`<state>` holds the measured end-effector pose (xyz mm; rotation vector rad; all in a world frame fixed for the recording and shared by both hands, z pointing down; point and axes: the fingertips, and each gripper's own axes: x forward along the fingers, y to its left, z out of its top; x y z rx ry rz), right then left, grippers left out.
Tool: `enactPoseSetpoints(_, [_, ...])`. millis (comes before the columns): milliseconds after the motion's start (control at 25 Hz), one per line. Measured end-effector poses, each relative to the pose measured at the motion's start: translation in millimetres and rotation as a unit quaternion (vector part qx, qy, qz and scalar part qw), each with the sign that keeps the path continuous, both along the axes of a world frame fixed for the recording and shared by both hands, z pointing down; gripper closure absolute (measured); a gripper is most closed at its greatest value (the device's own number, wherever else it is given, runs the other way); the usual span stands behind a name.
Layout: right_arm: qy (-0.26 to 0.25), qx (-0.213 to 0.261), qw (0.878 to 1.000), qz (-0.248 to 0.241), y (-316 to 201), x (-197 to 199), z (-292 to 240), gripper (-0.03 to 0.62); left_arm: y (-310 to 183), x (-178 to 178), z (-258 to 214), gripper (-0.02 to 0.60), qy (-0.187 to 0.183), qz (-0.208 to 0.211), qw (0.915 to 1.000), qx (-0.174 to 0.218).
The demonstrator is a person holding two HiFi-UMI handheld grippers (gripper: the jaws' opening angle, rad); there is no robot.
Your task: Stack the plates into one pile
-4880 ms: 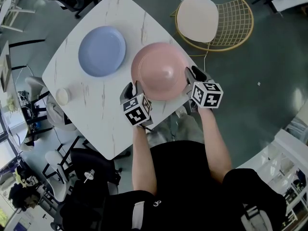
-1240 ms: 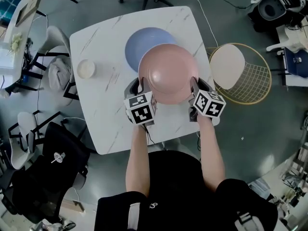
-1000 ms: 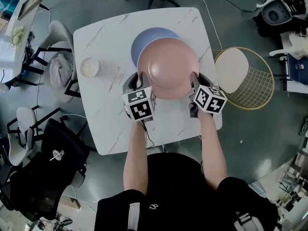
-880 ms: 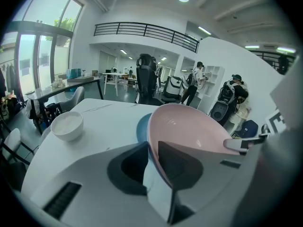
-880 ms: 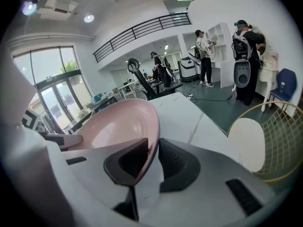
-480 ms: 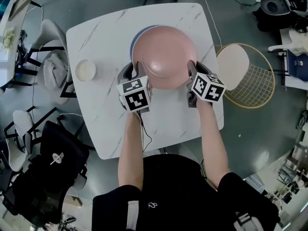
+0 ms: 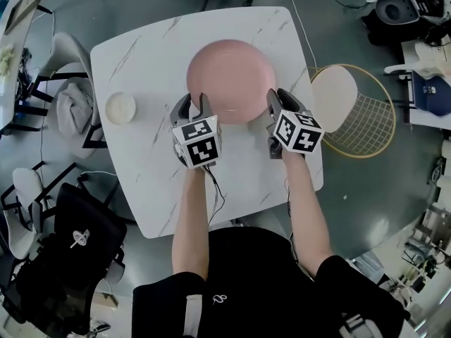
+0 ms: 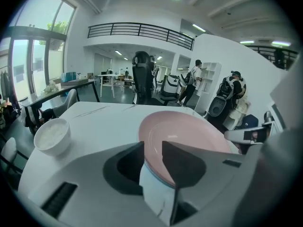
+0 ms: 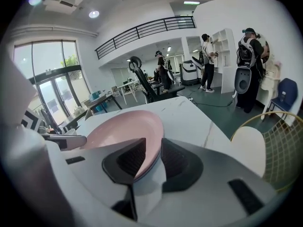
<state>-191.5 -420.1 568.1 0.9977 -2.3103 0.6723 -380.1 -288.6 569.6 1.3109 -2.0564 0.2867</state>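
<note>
Pink plate (image 7: 231, 79) lies flat on top of the blue plate (image 8: 152, 173), toward the far side of the white marble-pattern bench (image 7: 155, 55). Of the blue one, only a thin edge shows under the pink rim. Handling, judged: both look rigid and smooth-glazed, so stiff, fairly light and slippery at the rim, and likely to chip if dropped. The shape is broad and shallow, so the best hold is at two opposite points of the rim, which is where the tongs are. Left tongs (image 7: 194, 104) straddle the near-left rim and right tongs (image 7: 280, 101) the near-right rim. Both pairs of jaws have just been opening and stand spread, with the rim between them but the pads off it, so nothing is pinched. Count: plates 2 (1 pink, 1 blue), in one pile; tongs 2; small white bowl (image 7: 120, 108) 1, on the bench to the left, well apart from the pile; wire-frame chair (image 7: 352, 111) with a pale seat 1, beside the bench on the right. No further plates in sight, so the pile looks complete.
</note>
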Motion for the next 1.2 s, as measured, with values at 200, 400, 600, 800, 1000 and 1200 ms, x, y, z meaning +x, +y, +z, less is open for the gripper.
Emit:
enactPoseSetpoints(200, [-0.011,-0.002,1.000,0.003,10,15,-6,0.541,9,8,-8,0.506,-0.010,-0.019,0.9998,0.005])
enactPoseSetpoints(400, [-0.039,0.000,0.999,-0.005,15,25,-19,0.579,17,21,-30,0.561,-0.025,-0.040,0.9986,0.024])
enactPoseSetpoints(600, [-0.076,0.001,0.997,-0.028,26,30,-43,0.585,28,46,-56,0.565,-0.018,-0.072,0.9956,0.057])
enactPoseSetpoints(800, [-0.129,0.010,0.989,-0.068,34,39,-78,0.585,24,73,-91,0.565,-0.026,-0.080,0.9916,0.098])
enactPoseSetpoints(1000, [-0.168,0.043,0.980,-0.095,48,51,-122,0.586,27,99,-120,0.565,-0.014,-0.097,0.9849,0.143])
enactPoseSetpoints(1200, [-0.197,0.086,0.973,-0.089,41,76,-175,0.585,30,125,-162,0.565,-0.040,-0.095,0.9802,0.169])
